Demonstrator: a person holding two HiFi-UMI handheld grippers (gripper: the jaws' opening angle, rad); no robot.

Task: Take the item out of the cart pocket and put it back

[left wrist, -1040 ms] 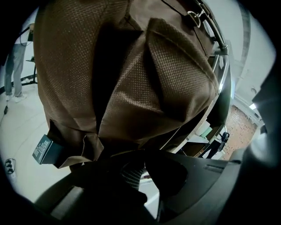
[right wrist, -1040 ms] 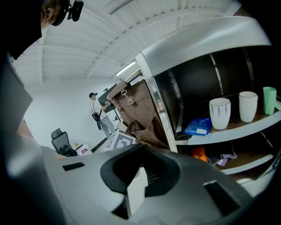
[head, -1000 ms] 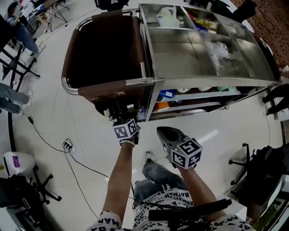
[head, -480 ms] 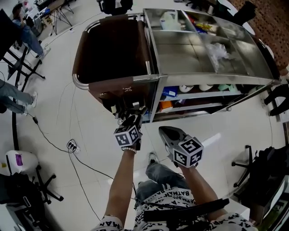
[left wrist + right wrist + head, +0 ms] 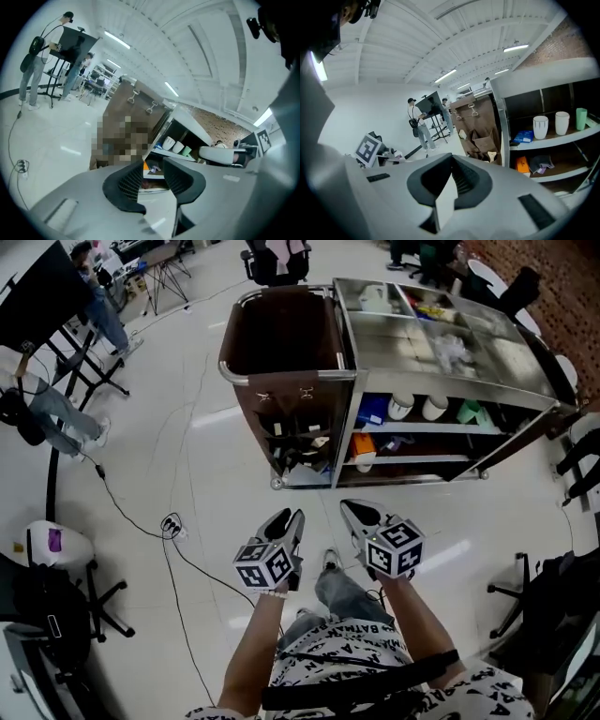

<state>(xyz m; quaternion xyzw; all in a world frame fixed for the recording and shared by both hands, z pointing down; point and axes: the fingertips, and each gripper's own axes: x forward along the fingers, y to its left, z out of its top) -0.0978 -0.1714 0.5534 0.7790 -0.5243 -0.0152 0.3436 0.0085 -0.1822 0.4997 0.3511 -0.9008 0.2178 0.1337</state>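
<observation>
Cart (image 5: 441,388): ahead of both grippers, well apart.
Cart pocket (image 5: 298,444): on the cart's brown end panel. The item is judged to be inside, too small to single out.
Left gripper (image 5: 287,519): nearer that panel, jaws apart and closing, nothing between them.
Right gripper (image 5: 352,511): jaws together, empty.

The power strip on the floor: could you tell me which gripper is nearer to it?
Left. The left gripper, jaws closing and empty, is just right of the power strip in the head view; the right gripper is farther right, beyond it.
</observation>
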